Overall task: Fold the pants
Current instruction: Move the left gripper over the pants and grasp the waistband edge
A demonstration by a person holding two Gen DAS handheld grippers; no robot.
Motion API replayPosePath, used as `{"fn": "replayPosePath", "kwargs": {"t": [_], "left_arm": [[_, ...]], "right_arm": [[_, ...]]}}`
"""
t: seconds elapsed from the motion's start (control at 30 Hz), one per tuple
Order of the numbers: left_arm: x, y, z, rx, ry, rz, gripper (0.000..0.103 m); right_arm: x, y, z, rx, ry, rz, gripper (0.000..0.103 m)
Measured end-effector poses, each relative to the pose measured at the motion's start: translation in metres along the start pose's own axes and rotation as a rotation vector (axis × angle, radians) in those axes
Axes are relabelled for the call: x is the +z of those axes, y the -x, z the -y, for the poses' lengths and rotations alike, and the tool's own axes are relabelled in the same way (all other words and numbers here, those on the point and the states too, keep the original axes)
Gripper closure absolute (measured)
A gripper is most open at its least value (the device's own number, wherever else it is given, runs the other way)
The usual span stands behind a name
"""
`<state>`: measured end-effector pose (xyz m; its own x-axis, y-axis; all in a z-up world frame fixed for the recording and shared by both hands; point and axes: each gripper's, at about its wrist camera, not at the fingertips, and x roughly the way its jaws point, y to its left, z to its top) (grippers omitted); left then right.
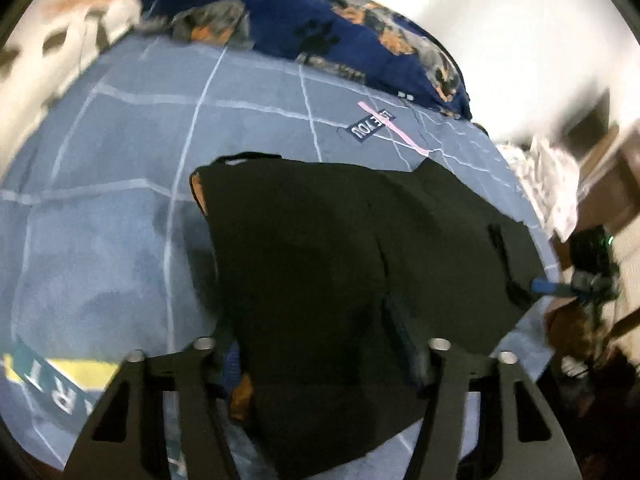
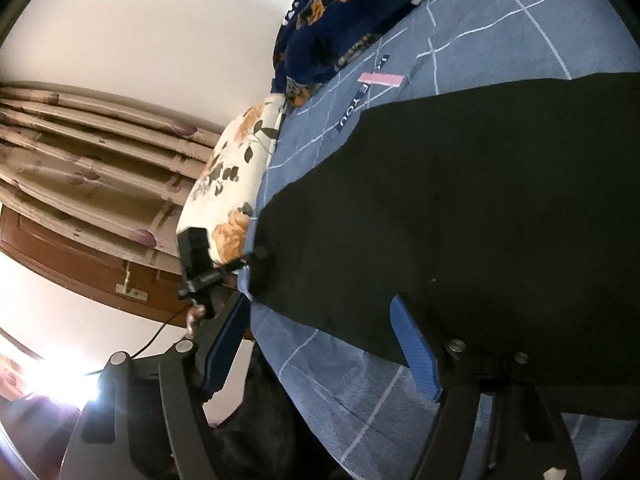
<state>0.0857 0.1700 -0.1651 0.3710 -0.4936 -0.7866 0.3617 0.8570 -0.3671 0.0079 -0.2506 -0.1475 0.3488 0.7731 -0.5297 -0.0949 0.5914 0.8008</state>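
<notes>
Right now the pants (image 1: 344, 264) lie spread on the blue sheet (image 1: 100, 208), filling the middle of the left view and running from 9 to 3 o'clock across the right one. My left gripper (image 1: 320, 364) stands wide apart, with dark cloth bunched up between its fingers. I cannot tell whether either pad actually pinches it, so I call it released. My right gripper (image 2: 320, 344) is plainly released too. Its left finger hangs off the bed edge at 7 o'clock, and its right finger (image 2: 414, 350) rests against the hem at 5 o'clock.

I judge the step to be taking hold of one end for a fold. To do it well, I would slide each lower finger under the hem, close on both cloth layers at matching corners, lift only a little, then carry the end straight over so the edges line up. A one-layer pinch would skew the fold.

Writing: a dark patch (image 1: 370, 126) on the sheet at 1 o'clock reads "YOU" under a pink strip. A band (image 1: 48, 380) at 8 o'clock shows the letters "RT".
</notes>
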Motion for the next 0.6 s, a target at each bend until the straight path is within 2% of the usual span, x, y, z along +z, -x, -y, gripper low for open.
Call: {"fn": "replayPosePath", "kwargs": {"t": [0.03, 0.07, 0.2, 0.27, 0.33, 0.47, 0.53, 0.6], "left_arm": [[-0.001, -0.005, -0.001, 0.052, -0.020, -0.020, 0.064], [-0.002, -0.011, -0.004, 0.054, -0.012, -0.049, 0.064], [-0.001, -0.008, -0.014, -0.001, 0.050, -0.031, 0.064], [-0.002, -0.016, -0.019, -0.001, 0.069, -0.061, 0.059], [0.001, -0.018, -0.014, -0.011, 0.041, -0.074, 0.050], [0.005, -0.023, -0.008, 0.005, -0.002, -0.091, 0.048], [0.006, -0.021, -0.007, 0.014, 0.001, -0.081, 0.062], [0.006, -0.015, -0.010, 0.015, 0.040, -0.050, 0.071]], "right_arm": [[0.000, -0.001, 0.001, 0.004, -0.005, 0.002, 0.030], [0.001, -0.001, 0.001, 0.006, -0.010, 0.003, 0.030], [0.001, -0.002, 0.002, 0.009, -0.018, 0.006, 0.029], [0.001, -0.004, 0.001, 0.008, -0.014, 0.003, 0.028], [0.002, -0.006, 0.002, 0.012, -0.020, 0.000, 0.026], [0.000, -0.011, 0.001, 0.008, -0.017, -0.014, 0.026], [-0.002, -0.012, 0.000, 0.012, -0.015, -0.016, 0.025], [-0.003, -0.012, -0.001, 0.013, -0.011, -0.015, 0.025]]}}
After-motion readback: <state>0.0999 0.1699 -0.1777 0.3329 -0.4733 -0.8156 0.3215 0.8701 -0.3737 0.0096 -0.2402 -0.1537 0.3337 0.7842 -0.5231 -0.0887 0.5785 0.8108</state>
